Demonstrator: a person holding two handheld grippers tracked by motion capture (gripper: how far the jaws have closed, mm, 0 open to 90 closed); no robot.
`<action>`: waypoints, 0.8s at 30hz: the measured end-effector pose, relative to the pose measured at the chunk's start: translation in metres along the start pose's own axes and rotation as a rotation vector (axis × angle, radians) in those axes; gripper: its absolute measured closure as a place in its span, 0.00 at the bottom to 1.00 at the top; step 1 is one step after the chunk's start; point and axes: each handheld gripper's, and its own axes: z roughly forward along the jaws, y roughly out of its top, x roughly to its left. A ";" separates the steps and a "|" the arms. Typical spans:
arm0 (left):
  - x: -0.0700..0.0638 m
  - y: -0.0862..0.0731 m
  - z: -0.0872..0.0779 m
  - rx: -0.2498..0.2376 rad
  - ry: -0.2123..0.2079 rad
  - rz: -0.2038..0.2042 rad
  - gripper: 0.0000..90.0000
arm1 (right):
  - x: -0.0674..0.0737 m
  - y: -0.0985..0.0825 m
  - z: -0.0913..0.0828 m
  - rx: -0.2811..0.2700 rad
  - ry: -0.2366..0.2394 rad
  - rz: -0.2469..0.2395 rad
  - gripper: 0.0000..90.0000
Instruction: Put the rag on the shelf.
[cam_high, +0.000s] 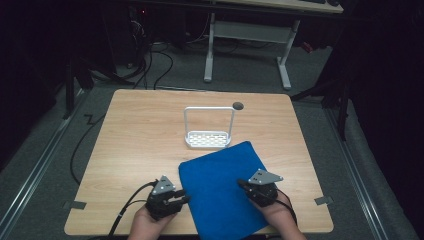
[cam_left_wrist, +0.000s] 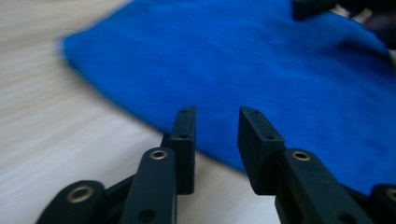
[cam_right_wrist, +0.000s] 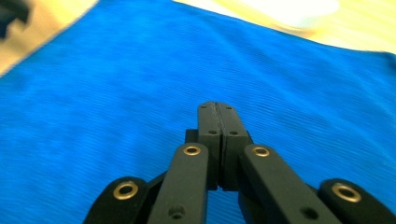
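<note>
A blue cloth (cam_high: 220, 185) lies flat on the near half of the wooden table (cam_high: 145, 135), reaching over the front edge. My left gripper (cam_high: 182, 199) hovers at the cloth's left edge, open with a narrow gap and nothing between its jaws; in the left gripper view the gripper (cam_left_wrist: 215, 122) points at the blue cloth (cam_left_wrist: 261, 79). My right gripper (cam_high: 242, 183) sits over the cloth's right part, jaws pressed together and empty. In the right gripper view the gripper (cam_right_wrist: 218, 106) hangs just above the blue cloth (cam_right_wrist: 140, 79).
A white wire rack (cam_high: 208, 128) with a perforated base stands just beyond the cloth at the table's middle. A dark round hole (cam_high: 238, 105) marks the far side. A white-legged desk (cam_high: 250, 35) and cables stand on the floor behind.
</note>
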 end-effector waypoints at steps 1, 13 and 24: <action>-0.009 0.000 0.011 0.039 -0.026 0.025 0.82 | -0.007 -0.002 -0.002 -0.004 -0.014 0.018 1.00; 0.004 -0.005 0.009 0.062 0.012 0.024 0.89 | -0.038 -0.017 0.007 0.090 -0.152 0.111 1.00; 0.048 -0.015 -0.021 0.037 0.143 -0.068 0.88 | 0.000 -0.011 0.007 0.094 0.029 0.061 1.00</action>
